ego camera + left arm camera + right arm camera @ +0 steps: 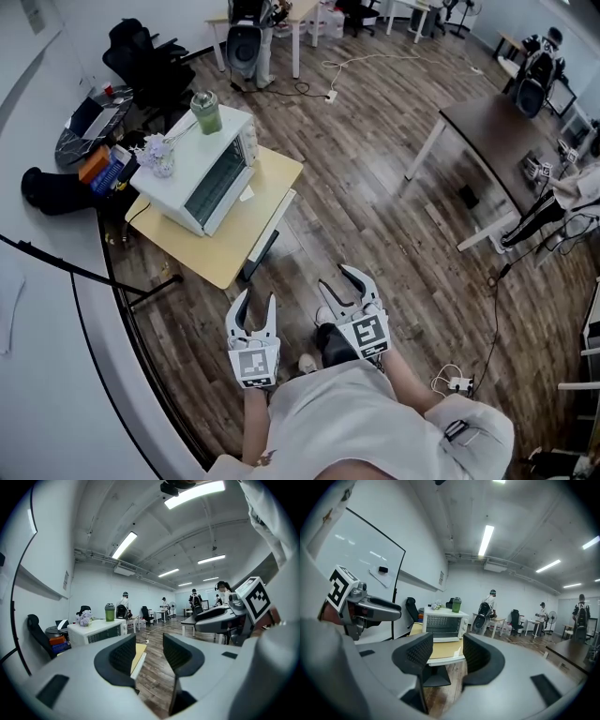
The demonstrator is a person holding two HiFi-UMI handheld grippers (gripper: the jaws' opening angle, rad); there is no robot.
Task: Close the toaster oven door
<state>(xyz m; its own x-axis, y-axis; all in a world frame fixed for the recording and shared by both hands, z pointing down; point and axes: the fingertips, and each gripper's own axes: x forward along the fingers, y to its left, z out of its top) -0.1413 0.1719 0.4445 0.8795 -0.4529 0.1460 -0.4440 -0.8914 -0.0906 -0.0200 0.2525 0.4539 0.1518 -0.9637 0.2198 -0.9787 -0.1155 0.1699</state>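
The white toaster oven (202, 169) stands on a small yellow table (225, 255) at the upper left, well away from both grippers. In the right gripper view the toaster oven (443, 625) faces me with its glass door upright against the front. It also shows in the left gripper view as the toaster oven (96, 632), off to the left. My left gripper (255, 300) and right gripper (335, 277) hang side by side low in the head view, over the wooden floor. The left gripper (149, 641) and the right gripper (447, 641) each show a narrow gap between the pads, with nothing in it.
A green bottle (205, 111) and a bunch of pale flowers (157, 155) sit on the oven's top. A black chair (141, 58) and clutter lie behind the table by the wall. A dark table (487, 122) stands at the right. Cables cross the floor.
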